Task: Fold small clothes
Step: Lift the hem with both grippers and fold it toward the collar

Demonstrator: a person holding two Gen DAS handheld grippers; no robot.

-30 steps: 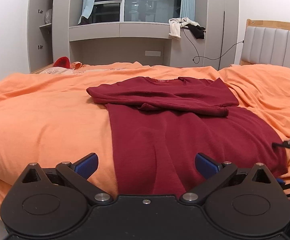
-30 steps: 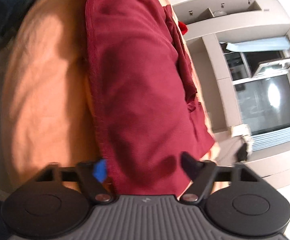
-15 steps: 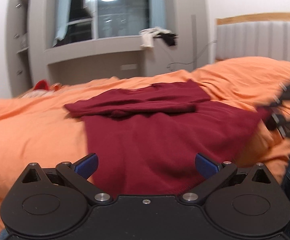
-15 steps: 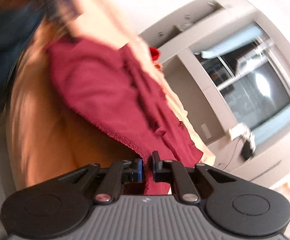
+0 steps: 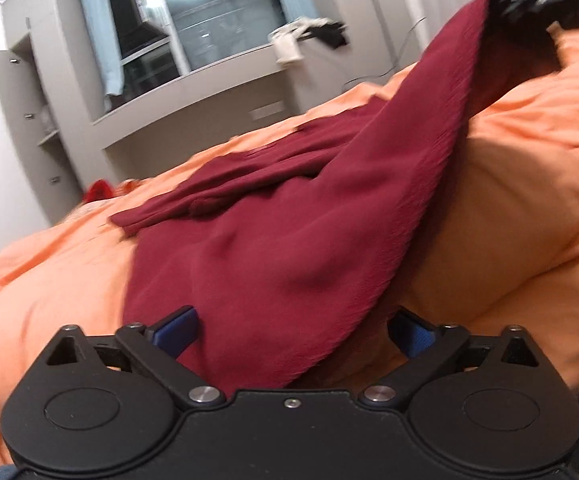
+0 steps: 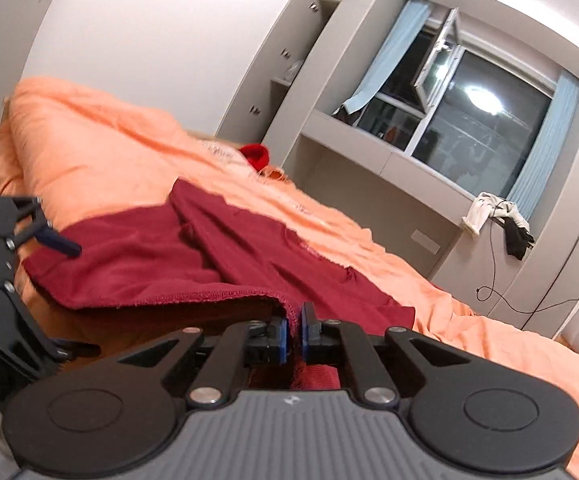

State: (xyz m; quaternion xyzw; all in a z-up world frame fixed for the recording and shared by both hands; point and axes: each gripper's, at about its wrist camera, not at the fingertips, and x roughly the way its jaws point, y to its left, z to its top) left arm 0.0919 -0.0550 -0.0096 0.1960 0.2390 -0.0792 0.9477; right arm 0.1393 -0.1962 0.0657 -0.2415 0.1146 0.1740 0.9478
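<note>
1. The left gripper [image 5: 292,330] is wide open over the near hem of the red shirt [image 5: 289,248]; its jaws have just closed a little, holding nothing.
2. The right gripper [image 6: 294,330] has just shut on the hem corner and lifted it, starting a fold.
3. The shirt lies on the orange bed [image 5: 49,280], sleeves already folded in.
4. Far off, the pictures are blurry; the lifted corner hides the bed behind.

Home bedroom: bed [image 5: 529,184], wardrobe [image 6: 289,60], curtained window [image 6: 469,120].
</note>
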